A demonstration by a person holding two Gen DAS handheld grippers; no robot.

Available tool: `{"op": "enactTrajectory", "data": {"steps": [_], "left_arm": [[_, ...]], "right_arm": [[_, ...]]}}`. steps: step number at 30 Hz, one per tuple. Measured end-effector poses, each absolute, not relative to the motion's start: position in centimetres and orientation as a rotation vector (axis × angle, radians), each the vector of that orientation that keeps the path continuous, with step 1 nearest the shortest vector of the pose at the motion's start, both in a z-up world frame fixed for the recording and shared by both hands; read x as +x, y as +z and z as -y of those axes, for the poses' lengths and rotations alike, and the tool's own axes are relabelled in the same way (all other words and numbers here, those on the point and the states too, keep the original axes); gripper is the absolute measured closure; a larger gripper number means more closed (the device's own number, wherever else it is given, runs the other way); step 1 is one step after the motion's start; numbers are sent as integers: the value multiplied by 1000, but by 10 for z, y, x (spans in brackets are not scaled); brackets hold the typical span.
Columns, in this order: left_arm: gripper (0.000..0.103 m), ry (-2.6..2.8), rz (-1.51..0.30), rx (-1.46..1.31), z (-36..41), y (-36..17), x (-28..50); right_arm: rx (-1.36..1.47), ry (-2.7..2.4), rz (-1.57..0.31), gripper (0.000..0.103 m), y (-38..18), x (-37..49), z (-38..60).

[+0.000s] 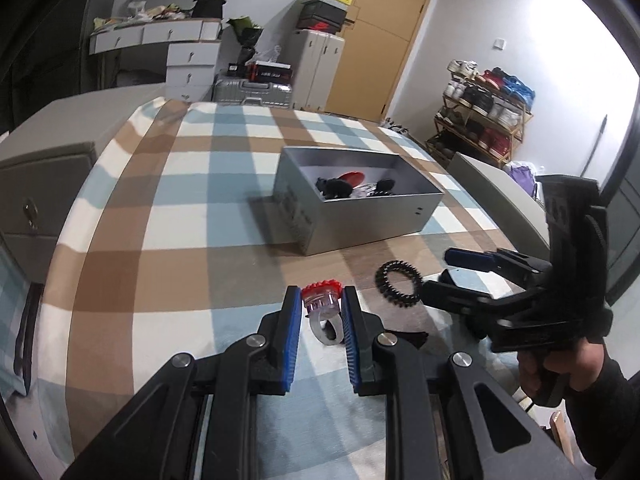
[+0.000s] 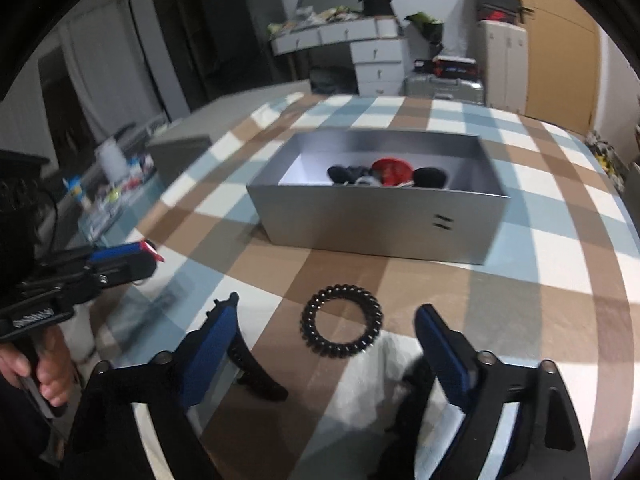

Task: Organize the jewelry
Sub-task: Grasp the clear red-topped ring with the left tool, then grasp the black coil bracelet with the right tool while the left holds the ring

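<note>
Here the left gripper (image 1: 320, 300) is pinching a toy ring (image 1: 322, 308) with a red top and clear band between its blue pads, jaws drawn in narrow around it, and holding it clear of the checked cloth (image 1: 168, 216). That piece is looking ready to go into the grey box (image 1: 360, 220), which is sitting further along the table and is already holding several dark and red bits; the move is calling for a carry over the near wall and a release above the open part.

Moving rightward, the black spiral hair tie (image 2: 342, 322) is lying flat on the cloth, just short of the box. The right gripper (image 2: 324, 328) is standing wide, nothing gripped, its pads flanking the tie on either side without touching it. It is looking like a pickup in the making: lowering and closing across the coil.
</note>
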State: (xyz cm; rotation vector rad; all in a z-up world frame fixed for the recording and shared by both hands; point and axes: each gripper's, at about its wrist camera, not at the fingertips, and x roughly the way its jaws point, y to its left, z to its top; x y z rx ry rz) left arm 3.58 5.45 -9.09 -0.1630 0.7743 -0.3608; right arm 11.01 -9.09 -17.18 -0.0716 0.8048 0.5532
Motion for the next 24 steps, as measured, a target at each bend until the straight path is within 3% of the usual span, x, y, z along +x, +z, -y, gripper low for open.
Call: {"op": "enactTrajectory", "data": {"steps": [8,16,24], "left_arm": [[88,-345,-772,-167,-65,-94,33],[88,-344,-778,-160,-65,-94,35],[88,-344,-782,-140,-61,-91,34]], "right_arm": [[-179,512,-869,26,-190,124,74],[-256,475,-865,49,-194,124,70],[-255,484,-849,59,-193,122,71]]}}
